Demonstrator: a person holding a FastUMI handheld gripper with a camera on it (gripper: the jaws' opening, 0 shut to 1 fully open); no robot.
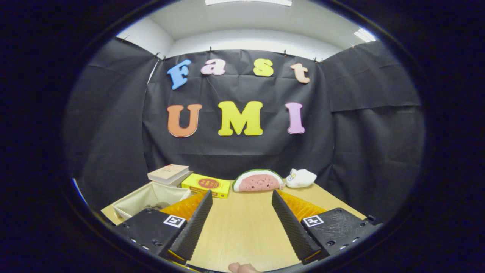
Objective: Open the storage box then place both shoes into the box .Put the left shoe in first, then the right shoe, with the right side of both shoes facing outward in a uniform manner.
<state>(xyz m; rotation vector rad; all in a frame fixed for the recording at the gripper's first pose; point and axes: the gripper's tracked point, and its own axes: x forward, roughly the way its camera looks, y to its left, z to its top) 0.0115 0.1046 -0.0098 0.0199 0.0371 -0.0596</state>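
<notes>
Wooden tabletop (242,227) in black-draped booth, tool (241,204) fingers spread apart over bare wood, open box (151,197) at near left, long axis running near-left to far-right, book (168,173) behind it.

Storage box (151,197): cream/beige fabric-lined, rectangular, open on top, sits on the wooden table (242,227) at its left side, just beyond the gripper (241,199)'s left finger, which covers the box's near right corner. Something dark lies on the box floor near its front, too small to identify. Box stands upright, long side running away toward the back wall. Gripper fingers spread wide apart, nothing between them but bare tabletop; box lies outside the gap, to the left.
</notes>
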